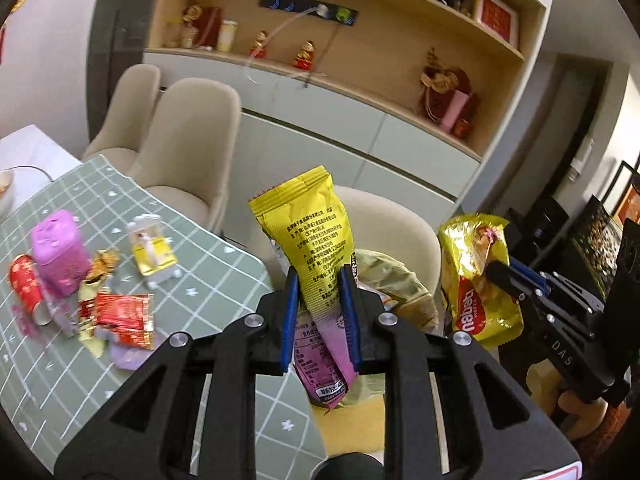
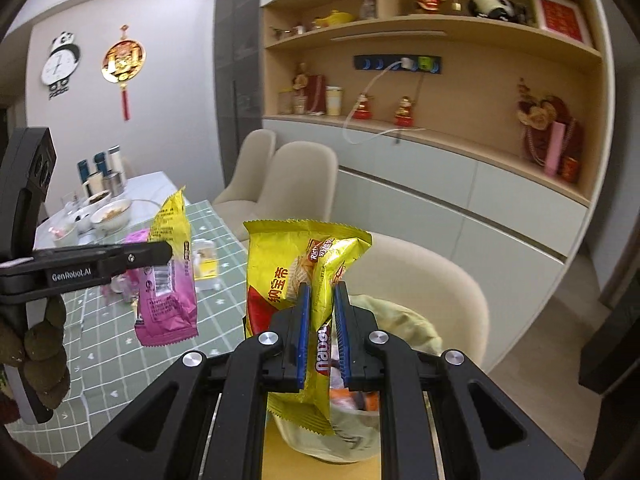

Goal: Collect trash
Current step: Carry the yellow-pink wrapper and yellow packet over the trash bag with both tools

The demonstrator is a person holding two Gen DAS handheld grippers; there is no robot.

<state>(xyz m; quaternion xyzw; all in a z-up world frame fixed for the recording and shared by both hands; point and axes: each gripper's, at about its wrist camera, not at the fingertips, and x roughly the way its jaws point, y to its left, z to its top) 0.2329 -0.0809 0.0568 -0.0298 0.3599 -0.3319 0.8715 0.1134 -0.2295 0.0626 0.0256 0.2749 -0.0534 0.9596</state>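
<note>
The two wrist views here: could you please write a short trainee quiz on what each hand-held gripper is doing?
1. True or false: the left hand-held gripper is empty.
2. What does the right hand-held gripper hold? A) red cup B) gold wafer pack C) bowl
3. Fill in: red wrappers lie on the green ____.

Key:
1. False; it grips a yellow-pink packet.
2. B
3. tablecloth

Left wrapper (image 1: 316, 264): my catch was yellow fading to pink.
Right wrapper (image 2: 288, 280): mine was yellow with red.
Tablecloth (image 1: 224, 276): green, white-gridded.
</note>
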